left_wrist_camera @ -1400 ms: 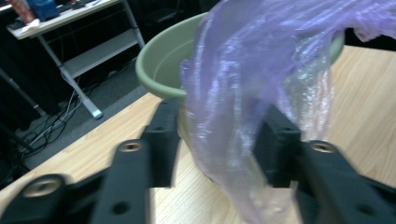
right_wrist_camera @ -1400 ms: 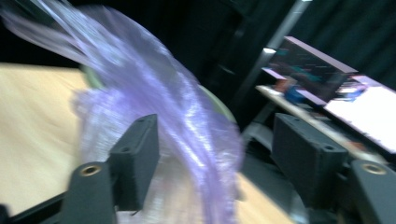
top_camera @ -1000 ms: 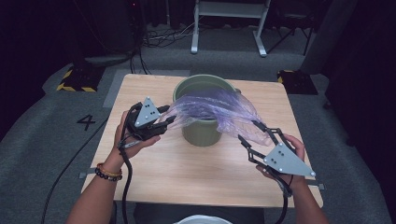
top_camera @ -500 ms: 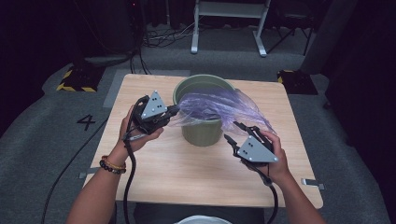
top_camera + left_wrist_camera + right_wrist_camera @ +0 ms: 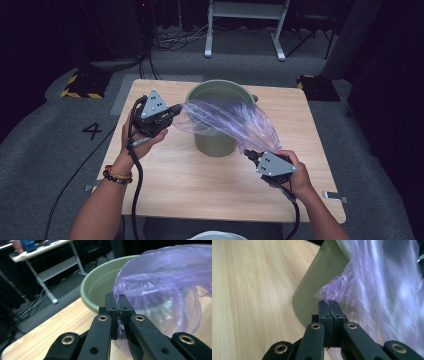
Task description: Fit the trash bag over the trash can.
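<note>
Both tongs, left and right, clamp the purple plastic bag, which veils the green bucket's near rim.

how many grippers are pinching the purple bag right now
2. The left gripper is shut on the thin purple plastic bag beside the green plastic bucket's left rim; the right gripper is shut on the bag's lower right corner, near the table.
</note>
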`<move>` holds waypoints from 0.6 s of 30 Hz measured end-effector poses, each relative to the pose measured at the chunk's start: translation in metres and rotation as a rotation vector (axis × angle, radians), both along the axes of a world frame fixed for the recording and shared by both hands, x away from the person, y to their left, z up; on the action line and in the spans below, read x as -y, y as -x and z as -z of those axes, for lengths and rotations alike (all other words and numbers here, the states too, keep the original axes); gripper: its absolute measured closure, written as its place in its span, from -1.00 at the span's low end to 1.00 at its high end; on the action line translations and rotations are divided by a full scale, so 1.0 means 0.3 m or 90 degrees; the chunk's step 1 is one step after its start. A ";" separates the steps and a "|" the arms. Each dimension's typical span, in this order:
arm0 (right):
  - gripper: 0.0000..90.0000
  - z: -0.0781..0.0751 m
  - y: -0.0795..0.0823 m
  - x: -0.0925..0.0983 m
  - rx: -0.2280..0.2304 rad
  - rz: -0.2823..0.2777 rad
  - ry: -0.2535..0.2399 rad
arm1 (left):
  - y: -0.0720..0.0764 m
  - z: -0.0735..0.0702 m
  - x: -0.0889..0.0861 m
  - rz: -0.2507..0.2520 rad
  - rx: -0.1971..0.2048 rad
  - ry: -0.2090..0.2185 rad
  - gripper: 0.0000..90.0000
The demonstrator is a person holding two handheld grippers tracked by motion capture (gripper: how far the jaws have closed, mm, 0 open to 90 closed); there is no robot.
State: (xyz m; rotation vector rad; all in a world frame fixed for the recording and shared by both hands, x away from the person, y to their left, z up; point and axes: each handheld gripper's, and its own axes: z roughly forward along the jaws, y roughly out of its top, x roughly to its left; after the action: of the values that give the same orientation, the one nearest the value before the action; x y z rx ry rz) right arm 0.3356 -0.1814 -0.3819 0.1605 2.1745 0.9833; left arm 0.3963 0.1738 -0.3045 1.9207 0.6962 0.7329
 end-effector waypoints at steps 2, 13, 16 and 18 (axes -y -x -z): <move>1.00 0.016 -0.001 0.009 -0.010 -0.001 0.009 | -0.005 0.010 -0.019 -0.012 -0.005 -0.001 0.99; 0.64 0.075 -0.023 0.082 -0.032 0.003 0.012 | -0.017 0.066 -0.131 -0.049 -0.026 0.031 0.99; 0.22 0.059 0.005 0.064 -0.003 0.006 -0.004 | -0.002 0.071 -0.115 -0.034 -0.025 0.034 0.99; 0.18 0.040 0.035 0.052 0.016 -0.025 -0.021 | 0.009 0.070 -0.101 -0.027 -0.021 0.033 0.99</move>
State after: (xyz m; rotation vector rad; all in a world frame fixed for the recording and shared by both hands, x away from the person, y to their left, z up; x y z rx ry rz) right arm 0.3250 -0.1971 -0.3938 0.1201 2.1471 1.0376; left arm 0.3937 0.2042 -0.3256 1.8792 0.7707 0.7039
